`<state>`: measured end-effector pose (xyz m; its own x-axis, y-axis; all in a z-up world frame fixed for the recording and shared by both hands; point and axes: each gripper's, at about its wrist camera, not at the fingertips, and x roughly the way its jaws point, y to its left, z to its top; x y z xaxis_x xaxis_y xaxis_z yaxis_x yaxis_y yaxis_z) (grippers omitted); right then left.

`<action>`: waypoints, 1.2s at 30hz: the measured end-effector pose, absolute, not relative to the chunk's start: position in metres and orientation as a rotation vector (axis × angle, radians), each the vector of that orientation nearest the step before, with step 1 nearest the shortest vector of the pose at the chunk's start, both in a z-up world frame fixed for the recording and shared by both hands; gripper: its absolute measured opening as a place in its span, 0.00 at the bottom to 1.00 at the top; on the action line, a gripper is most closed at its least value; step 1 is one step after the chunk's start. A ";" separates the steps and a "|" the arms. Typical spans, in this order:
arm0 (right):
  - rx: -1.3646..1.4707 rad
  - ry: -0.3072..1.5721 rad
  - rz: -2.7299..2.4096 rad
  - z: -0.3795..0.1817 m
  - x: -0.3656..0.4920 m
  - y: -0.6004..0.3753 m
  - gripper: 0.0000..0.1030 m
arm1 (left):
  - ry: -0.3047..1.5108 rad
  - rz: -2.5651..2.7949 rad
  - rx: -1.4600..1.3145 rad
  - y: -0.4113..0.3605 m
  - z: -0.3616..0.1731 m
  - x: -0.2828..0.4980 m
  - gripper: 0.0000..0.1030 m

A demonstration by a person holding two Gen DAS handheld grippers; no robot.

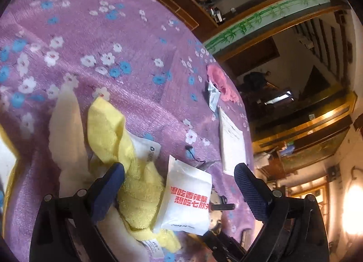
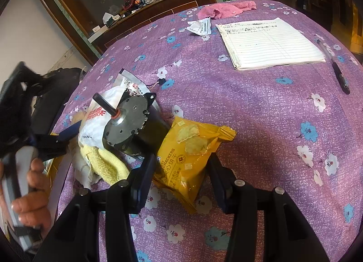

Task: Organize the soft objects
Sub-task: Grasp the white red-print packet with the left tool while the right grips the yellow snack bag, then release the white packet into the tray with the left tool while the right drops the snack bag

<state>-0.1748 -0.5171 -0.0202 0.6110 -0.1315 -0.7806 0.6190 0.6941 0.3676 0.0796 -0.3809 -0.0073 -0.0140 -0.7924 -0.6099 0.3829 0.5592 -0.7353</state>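
Note:
A yellow towel (image 1: 127, 166) lies crumpled on the purple flowered tablecloth (image 1: 127, 41), with a white snack packet (image 1: 188, 200) against it. My left gripper (image 1: 179, 180) is open, its fingers on either side of the towel and packet. It also shows in the right wrist view (image 2: 48, 141). My right gripper (image 2: 181, 171) has its fingers on both sides of a yellow cracker bag (image 2: 192, 150), apparently gripping it. The yellow towel (image 2: 106, 164) and white packet (image 2: 102, 114) lie to its left. A pink towel (image 2: 224, 10) lies at the table's far edge.
A grey metal motor (image 2: 129, 123) rests on the white packet. A lined notepad (image 2: 270, 41), a pen (image 2: 338, 71) and a crumpled paper slip (image 2: 199, 27) lie further back. A cream cloth (image 1: 65, 130) lies left of the yellow towel. A cluttered wooden cabinet (image 2: 145, 1) stands behind.

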 end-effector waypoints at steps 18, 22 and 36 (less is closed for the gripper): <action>0.679 0.805 -0.475 -0.019 -0.174 -0.516 0.46 | 1.277 -1.092 -0.329 -0.387 0.004 0.060 0.63; 0.679 0.805 -0.473 -0.019 -0.174 -0.517 0.46 | 1.280 -1.100 -0.305 -0.392 0.005 0.056 0.63; 0.682 0.798 -0.473 -0.020 -0.175 -0.517 0.44 | 1.277 -1.138 -0.436 -0.346 0.007 0.032 0.08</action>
